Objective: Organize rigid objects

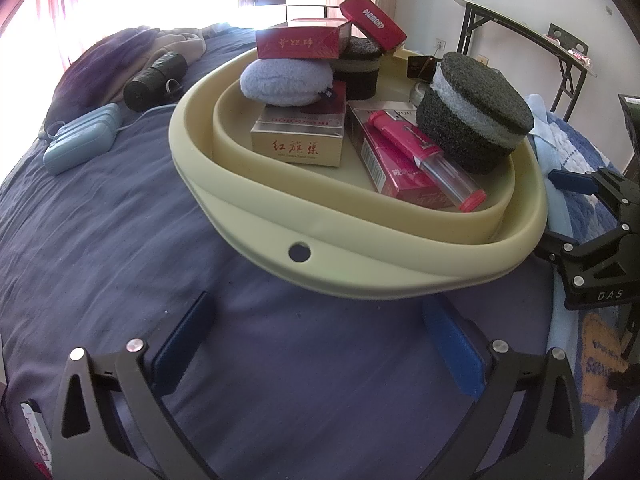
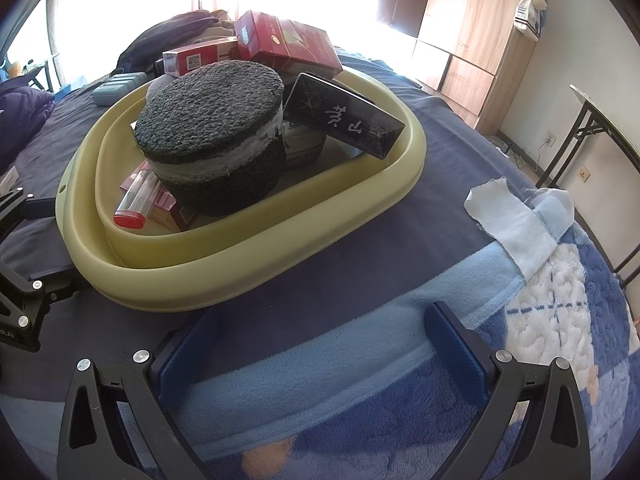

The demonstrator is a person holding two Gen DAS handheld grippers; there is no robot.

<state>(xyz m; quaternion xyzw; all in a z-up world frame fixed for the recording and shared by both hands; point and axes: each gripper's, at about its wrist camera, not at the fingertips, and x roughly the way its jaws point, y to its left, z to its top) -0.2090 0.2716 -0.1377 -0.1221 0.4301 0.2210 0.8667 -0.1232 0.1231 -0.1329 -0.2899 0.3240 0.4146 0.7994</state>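
On the bed (image 1: pixel 120 220), near its middle, I see the basin (image 1: pixel 360 264), a pale yellow-green tub with a small hole in its near wall. Piled inside are two dark sponges (image 1: pixel 474 120) with pale middle layers, the bigger one toward the basin's right side, leaning on a pink tube (image 1: pixel 424 156) that lies across a red box (image 1: pixel 400 172). A gold box (image 1: pixel 298 136) sits at the basin's left, with a blue puff (image 1: pixel 286 80) on top of it and more red boxes (image 1: pixel 300 42) stacked behind. From my right wrist view a black box (image 2: pixel 344 114) leans tilted against the far rim.

My left gripper (image 1: pixel 320 344) hangs over the dark sheet just before the basin, jaws spread wide and holding nothing. My right gripper (image 2: pixel 320 344) is likewise wide apart and empty, over a blue blanket (image 2: pixel 460 312) at the basin's right.

Left of the basin lie a blue case (image 1: pixel 82 142) and a black roll (image 1: pixel 156 80).
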